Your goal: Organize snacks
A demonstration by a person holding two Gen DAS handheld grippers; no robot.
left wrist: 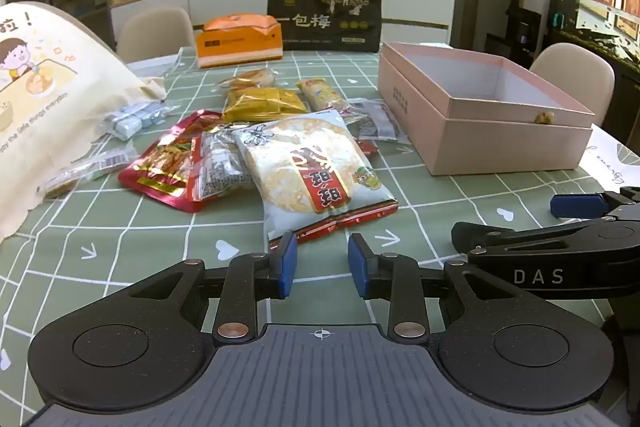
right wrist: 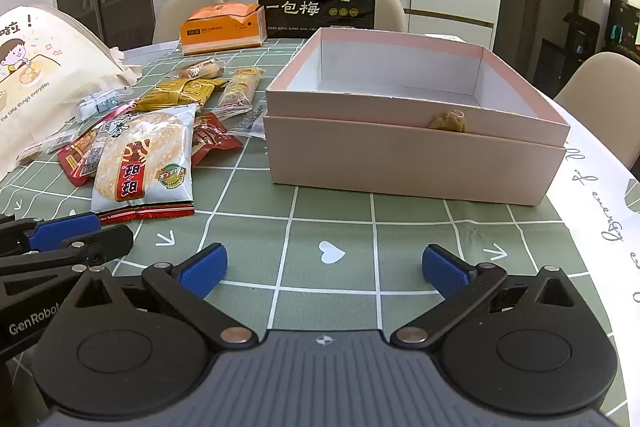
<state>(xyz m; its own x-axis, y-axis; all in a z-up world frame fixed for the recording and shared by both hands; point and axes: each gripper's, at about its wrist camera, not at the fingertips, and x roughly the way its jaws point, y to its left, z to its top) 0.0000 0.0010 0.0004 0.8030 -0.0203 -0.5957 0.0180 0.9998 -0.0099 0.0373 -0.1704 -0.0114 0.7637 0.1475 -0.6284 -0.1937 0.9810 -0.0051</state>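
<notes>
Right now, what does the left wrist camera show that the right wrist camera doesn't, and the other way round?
Only the left wrist view shows the blue-wrapped candies beside the cloth bag and the left gripper with nothing between its pads. Only the right wrist view shows the right gripper wide open over bare tablecloth, and more of the pink box's white floor. Both show the rice cracker packet, the black plum bag, the orange box and the cloth bag.

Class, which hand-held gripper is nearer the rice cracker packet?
Left. The left hand-held gripper sits just short of the rice cracker packet; the right hand-held gripper is off to its right, before the pink box.
</notes>
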